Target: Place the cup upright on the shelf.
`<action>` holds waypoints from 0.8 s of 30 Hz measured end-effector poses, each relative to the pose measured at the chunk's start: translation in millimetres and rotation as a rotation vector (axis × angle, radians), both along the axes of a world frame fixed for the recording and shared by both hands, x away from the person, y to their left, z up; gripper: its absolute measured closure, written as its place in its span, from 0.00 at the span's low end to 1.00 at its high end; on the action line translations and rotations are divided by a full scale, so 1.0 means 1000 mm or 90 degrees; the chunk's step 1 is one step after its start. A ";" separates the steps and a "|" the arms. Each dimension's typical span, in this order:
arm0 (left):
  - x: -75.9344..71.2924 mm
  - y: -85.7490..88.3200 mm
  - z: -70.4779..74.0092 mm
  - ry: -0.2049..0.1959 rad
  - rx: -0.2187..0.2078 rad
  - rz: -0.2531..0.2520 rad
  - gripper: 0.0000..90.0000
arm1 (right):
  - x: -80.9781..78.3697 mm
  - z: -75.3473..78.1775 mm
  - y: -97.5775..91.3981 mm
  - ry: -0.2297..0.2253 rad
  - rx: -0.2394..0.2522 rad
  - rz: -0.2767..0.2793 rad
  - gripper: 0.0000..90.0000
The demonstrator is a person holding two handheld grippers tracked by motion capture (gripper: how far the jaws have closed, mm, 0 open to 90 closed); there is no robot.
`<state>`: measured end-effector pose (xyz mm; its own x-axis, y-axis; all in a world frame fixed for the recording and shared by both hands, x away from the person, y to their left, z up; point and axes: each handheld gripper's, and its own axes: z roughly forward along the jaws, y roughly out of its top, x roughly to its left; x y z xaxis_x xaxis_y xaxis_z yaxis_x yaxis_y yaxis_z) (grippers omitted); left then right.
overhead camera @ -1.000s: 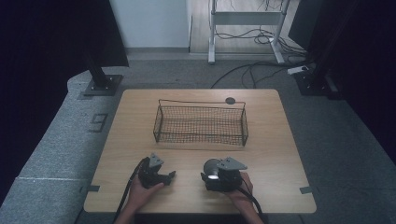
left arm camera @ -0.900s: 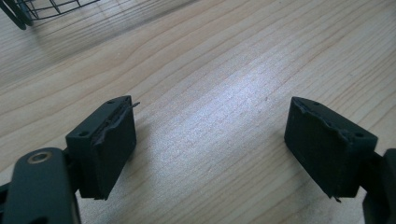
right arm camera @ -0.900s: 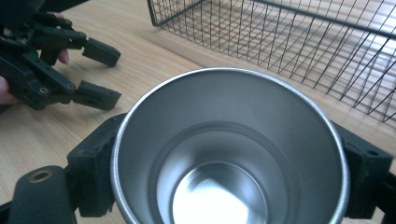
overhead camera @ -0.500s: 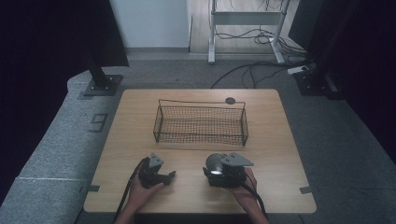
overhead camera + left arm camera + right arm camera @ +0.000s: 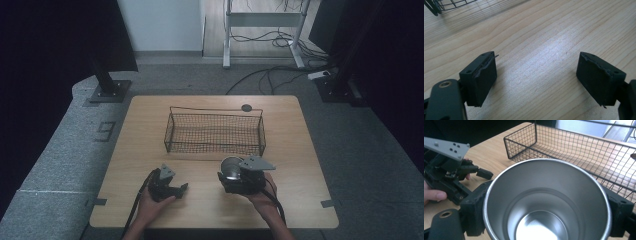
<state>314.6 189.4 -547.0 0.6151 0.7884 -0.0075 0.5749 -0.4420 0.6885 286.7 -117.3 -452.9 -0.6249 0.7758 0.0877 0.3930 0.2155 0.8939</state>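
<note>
While clamped between the jaws of the right gripper [image 5: 231, 176], steel cup [image 5: 546, 200] observed held on both sides of its wall, mouth turned toward that gripper's camera, inside bare and shiny. Located just short of the near long side of the wire basket [image 5: 215, 131], toward its right half, above the counter [image 5: 295, 150]; whether cup base touches the wood cannot be told. Left gripper [image 5: 536, 75] noted with jaws spread wide, nothing between the pads, bare wood grain below them; positioned near the basket's near left corner, well apart from the cup, resting low over the counter in a hand [image 5: 150, 207]. Seen from the right gripper view, left gripper lying beside the basket's corner, fingers wrapped on its body. Small dark round disc [image 5: 246, 107] noted just beyond the basket's far right corner.
</note>
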 end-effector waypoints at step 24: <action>0.000 0.000 0.000 0.000 0.000 0.000 0.19 | 0.017 0.025 0.000 -0.023 -0.001 -0.015 0.15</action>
